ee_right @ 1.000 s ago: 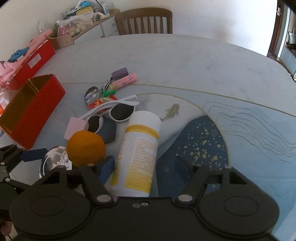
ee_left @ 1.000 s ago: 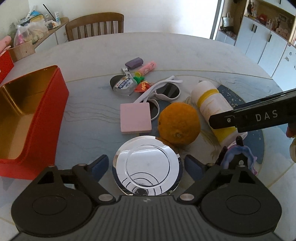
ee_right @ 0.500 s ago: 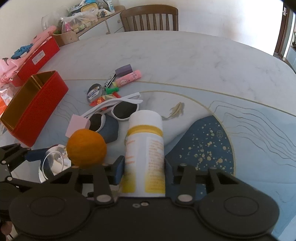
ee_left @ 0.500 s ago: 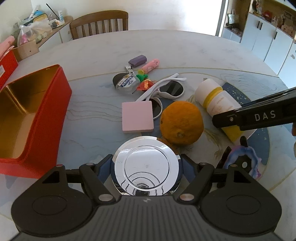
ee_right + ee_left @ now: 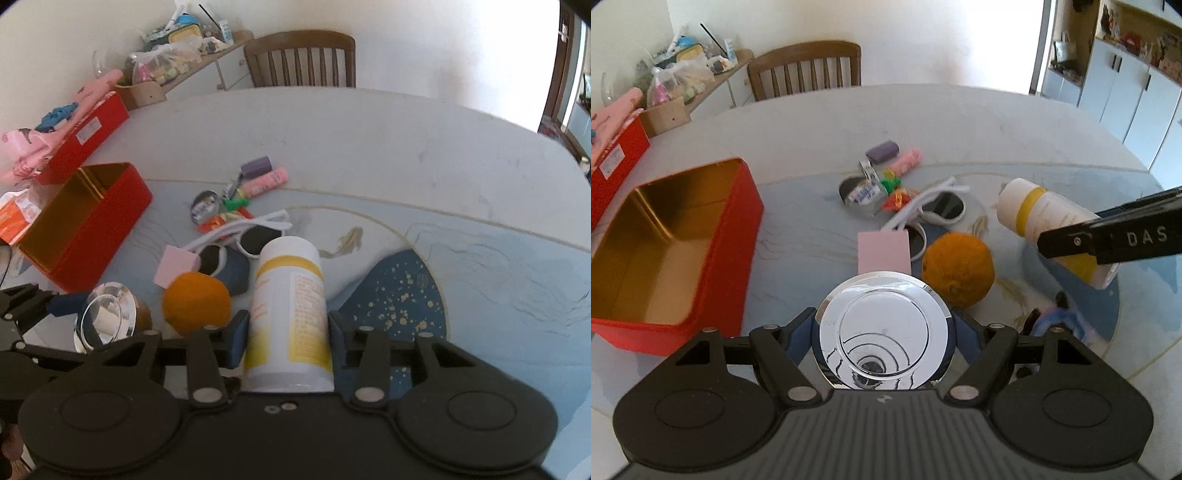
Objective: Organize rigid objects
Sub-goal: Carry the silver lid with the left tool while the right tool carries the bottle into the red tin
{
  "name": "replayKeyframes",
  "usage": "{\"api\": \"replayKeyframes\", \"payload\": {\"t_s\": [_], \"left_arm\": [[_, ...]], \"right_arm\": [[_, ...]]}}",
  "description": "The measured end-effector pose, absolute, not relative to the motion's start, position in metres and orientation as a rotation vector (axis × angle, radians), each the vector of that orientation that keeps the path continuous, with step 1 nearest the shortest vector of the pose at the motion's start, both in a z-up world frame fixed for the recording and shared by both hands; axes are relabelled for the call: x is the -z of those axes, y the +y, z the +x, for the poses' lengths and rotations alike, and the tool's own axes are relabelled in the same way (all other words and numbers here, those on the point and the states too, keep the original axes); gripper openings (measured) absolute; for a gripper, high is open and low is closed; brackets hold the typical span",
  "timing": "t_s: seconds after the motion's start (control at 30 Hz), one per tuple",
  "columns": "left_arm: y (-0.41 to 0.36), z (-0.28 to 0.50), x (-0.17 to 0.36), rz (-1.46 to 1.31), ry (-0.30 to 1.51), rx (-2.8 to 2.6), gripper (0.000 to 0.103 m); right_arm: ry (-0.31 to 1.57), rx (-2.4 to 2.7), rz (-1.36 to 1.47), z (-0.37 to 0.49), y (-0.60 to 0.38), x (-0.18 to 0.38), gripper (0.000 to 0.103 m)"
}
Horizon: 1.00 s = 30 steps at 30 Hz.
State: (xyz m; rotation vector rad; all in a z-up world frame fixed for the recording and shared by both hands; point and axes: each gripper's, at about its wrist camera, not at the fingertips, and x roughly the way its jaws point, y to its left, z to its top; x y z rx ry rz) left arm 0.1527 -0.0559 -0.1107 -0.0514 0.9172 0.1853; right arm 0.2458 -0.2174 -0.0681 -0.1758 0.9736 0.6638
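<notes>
My left gripper (image 5: 884, 332) is shut on a round jar with a shiny silver lid (image 5: 884, 328), held just above the table; the same jar (image 5: 107, 317) shows at the lower left of the right wrist view. My right gripper (image 5: 286, 330) is shut on a white bottle with a yellow band (image 5: 290, 306), lifted and tilted, also visible as the bottle (image 5: 1045, 218) at the right of the left wrist view. An open red tin with a gold inside (image 5: 665, 240) stands to the left. An orange (image 5: 958, 269) lies between the two grippers.
A pink square block (image 5: 883, 251), white sunglasses (image 5: 934, 210), a small round tin (image 5: 858, 194), a pink tube (image 5: 907, 160), a purple eraser (image 5: 882, 150) and small wrappers lie mid-table. A blue-and-black clip (image 5: 1056, 321) lies at the right. A wooden chair (image 5: 805, 70) stands beyond.
Both grippers closed, the left on the silver-lidded jar and the right on the white bottle, then rose a little with them. The bottle tipped up off the table.
</notes>
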Motion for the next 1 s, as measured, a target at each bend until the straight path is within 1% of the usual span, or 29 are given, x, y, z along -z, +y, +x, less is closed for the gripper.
{"api": "replayKeyframes", "payload": {"t_s": [0.3, 0.6, 0.77, 1.0], "left_arm": [[-0.030, 0.135, 0.066, -0.108, 0.830, -0.216, 0.076], [0.020, 0.125, 0.027, -0.114, 0.749, -0.238, 0.076], [0.057, 0.124, 0.015, -0.105, 0.729, -0.252, 0.076], [0.110, 0.129, 0.015, -0.081, 0.732, -0.260, 0.076]], "right_arm": [[0.911, -0.695, -0.215, 0.225, -0.194, 0.023, 0.044], [0.839, -0.756, -0.220, 0.205, -0.152, -0.008, 0.044], [0.826, -0.779, -0.226, 0.195, -0.121, -0.016, 0.044], [0.830, -0.803, -0.247, 0.182, -0.066, -0.015, 0.044]]}}
